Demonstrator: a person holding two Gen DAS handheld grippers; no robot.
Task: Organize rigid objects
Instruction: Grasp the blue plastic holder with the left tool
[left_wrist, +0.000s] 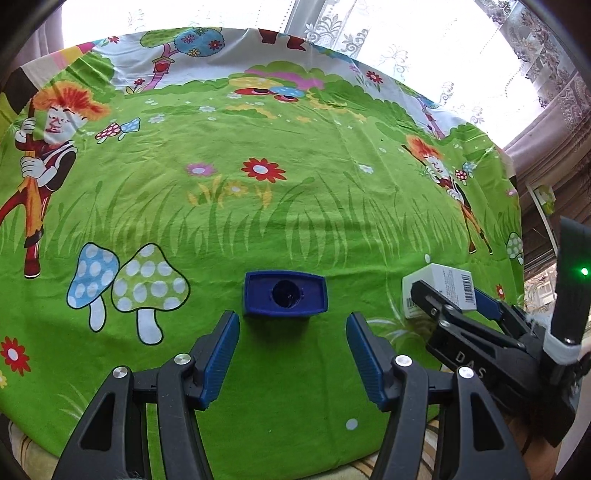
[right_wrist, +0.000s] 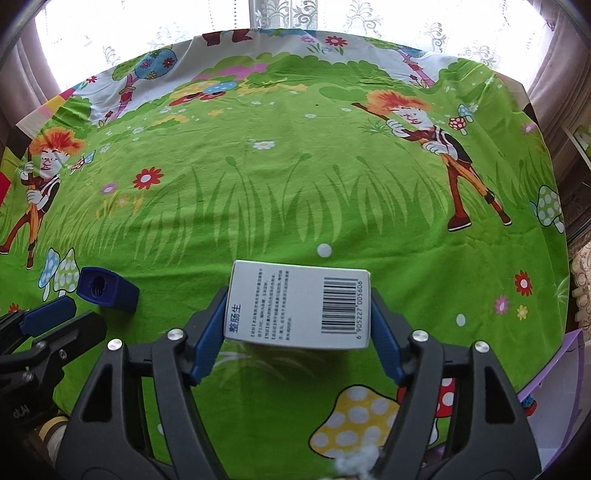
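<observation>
Right gripper: fingers clamp white box at frame center. Left gripper: fingers apart, empty; blue block just ahead, apparently untouched.

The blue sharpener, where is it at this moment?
In the left wrist view the blue sharpener lies on the green cloth, just ahead of the open left tongs, left of the white box.

Cartoon-print green tablecloth, lace curtains, perhaps a purple box
</observation>
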